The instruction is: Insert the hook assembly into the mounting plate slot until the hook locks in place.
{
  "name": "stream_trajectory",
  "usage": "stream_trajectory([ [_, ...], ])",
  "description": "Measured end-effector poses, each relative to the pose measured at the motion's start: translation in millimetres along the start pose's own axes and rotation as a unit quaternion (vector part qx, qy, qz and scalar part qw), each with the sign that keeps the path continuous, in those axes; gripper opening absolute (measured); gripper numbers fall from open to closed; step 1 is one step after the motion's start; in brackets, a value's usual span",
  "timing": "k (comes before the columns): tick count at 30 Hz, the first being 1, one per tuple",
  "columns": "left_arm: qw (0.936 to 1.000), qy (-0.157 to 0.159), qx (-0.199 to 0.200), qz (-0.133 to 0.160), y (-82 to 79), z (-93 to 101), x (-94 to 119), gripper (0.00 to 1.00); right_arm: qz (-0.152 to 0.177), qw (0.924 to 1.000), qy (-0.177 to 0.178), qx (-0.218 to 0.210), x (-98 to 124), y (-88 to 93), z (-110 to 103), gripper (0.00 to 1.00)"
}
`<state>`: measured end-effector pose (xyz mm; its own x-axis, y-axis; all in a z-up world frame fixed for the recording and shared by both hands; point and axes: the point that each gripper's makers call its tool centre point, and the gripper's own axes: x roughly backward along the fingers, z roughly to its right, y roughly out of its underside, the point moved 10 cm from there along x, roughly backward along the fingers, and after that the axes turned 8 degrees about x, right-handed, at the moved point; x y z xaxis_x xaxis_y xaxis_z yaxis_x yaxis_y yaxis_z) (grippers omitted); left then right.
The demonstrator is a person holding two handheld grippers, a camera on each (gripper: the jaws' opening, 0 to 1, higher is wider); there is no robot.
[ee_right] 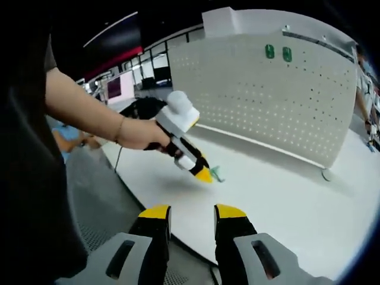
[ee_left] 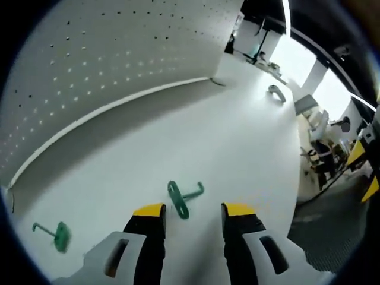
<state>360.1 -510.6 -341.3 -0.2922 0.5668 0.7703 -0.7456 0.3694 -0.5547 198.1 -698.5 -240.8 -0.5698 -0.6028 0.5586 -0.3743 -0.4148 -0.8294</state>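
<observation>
A green hook lies flat on the white table, just beyond my left gripper, whose yellow-tipped jaws stand open and apart from it. A second green hook lies at the lower left. The white pegboard rises behind them. In the right gripper view my right gripper hangs open over the table's near edge with nothing between its jaws. There the left gripper, held by a hand, points down at a green hook. Two green hooks hang high on the pegboard.
A grey hook-like part lies near the table's far end. The table edge curves beside a grey floor. A person's arm crosses the right gripper view from the left. Desks and chairs stand beyond the table.
</observation>
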Motion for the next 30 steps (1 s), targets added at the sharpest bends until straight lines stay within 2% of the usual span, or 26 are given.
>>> stream_trajectory([
  [5, 0.9998, -0.009, 0.013, -0.013, -3.2, -4.5, -4.7, 0.26, 0.005, 0.9998, 0.012, -0.012, 2.0, -0.5, 4.2, 0.28],
  [8, 0.9994, -0.02, 0.007, -0.027, -2.9, -6.4, -5.8, 0.21, 0.005, 0.9997, 0.015, -0.015, 2.7, 0.8, 4.3, 0.28],
  [9, 0.9996, -0.018, 0.005, -0.023, -3.8, -7.1, -6.6, 0.2, 0.004, 0.9997, 0.015, -0.016, 2.7, 1.5, 4.2, 0.28],
  [10, 0.9992, -0.022, 0.02, -0.029, -3.4, -8.3, -6.3, 0.19, 0.003, 0.9997, 0.015, -0.017, 2.4, 2.2, 4.1, 0.28],
  [16, 0.9985, -0.027, 0.028, -0.039, -5.3, -12.1, -7.5, 0.11, 0.001, 0.9996, 0.014, -0.023, 0.0, 2.5, 5.7, 0.28],
  [26, 0.9983, -0.033, 0.013, -0.046, -8.3, -12.8, -6.6, 0.05, -0.003, 0.9996, 0.012, -0.026, -1.0, 4.8, 5.9, 0.28],
  [30, 0.9986, -0.039, 0.001, -0.035, -11.5, -13.5, -3.7, 0.04, -0.006, 0.9995, 0.011, -0.027, -1.5, 6.1, 6.0, 0.28],
])
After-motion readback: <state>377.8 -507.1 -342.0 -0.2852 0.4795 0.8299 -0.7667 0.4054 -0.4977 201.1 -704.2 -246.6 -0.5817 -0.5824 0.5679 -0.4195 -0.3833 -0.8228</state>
